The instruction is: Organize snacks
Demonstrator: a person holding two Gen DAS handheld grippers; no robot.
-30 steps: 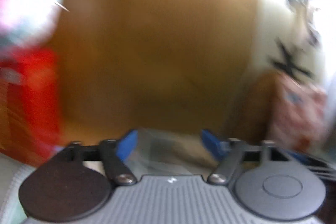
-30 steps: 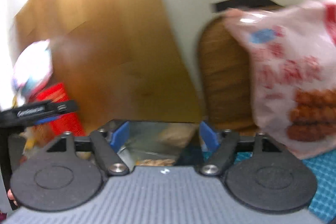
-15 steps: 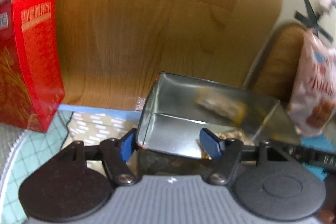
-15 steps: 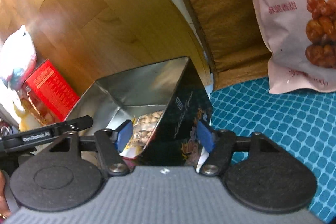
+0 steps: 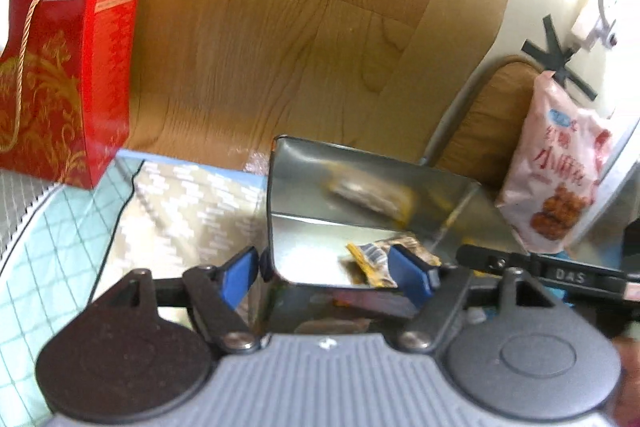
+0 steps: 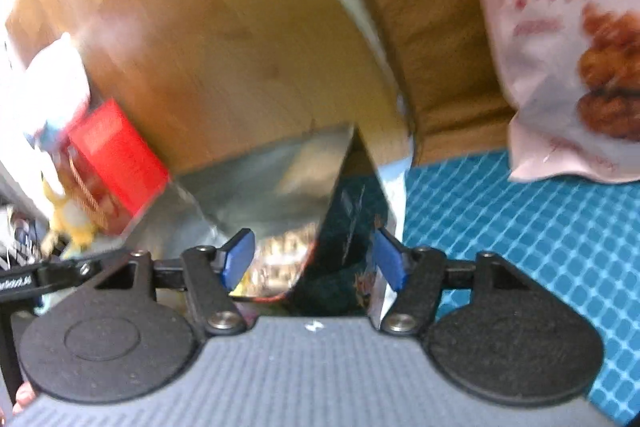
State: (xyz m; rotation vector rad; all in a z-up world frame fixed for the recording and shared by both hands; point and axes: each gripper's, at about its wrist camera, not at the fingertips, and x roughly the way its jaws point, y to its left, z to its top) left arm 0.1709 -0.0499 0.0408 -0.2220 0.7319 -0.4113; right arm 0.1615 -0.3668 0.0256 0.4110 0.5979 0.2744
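Observation:
An open metal tin [image 5: 360,195] with shiny inner walls and a dark printed outside [image 6: 348,227] stands on the table, with snack packets [image 5: 372,259] on its bottom. My left gripper [image 5: 324,273] straddles the tin's near left corner. One pad is outside the wall and the other inside, the jaws are opening, and neither pad presses on the metal. My right gripper [image 6: 312,261] straddles the opposite near corner. Its left pad hangs free inside the tin and its right pad is beside the dark wall. This view is blurred.
A red gift box [image 5: 68,67] stands at the left with a pale bag on top. A pink snack bag [image 5: 560,171] leans on a chair's brown cushion [image 5: 492,115] at the right. A blue checked mat [image 6: 520,247] and a beige patterned mat [image 5: 180,211] flank the tin.
Both cameras have tipped down towards the tin, which now shows its inside. The left view has gone from heavy blur to clear. The right gripper has come closer to the tin.

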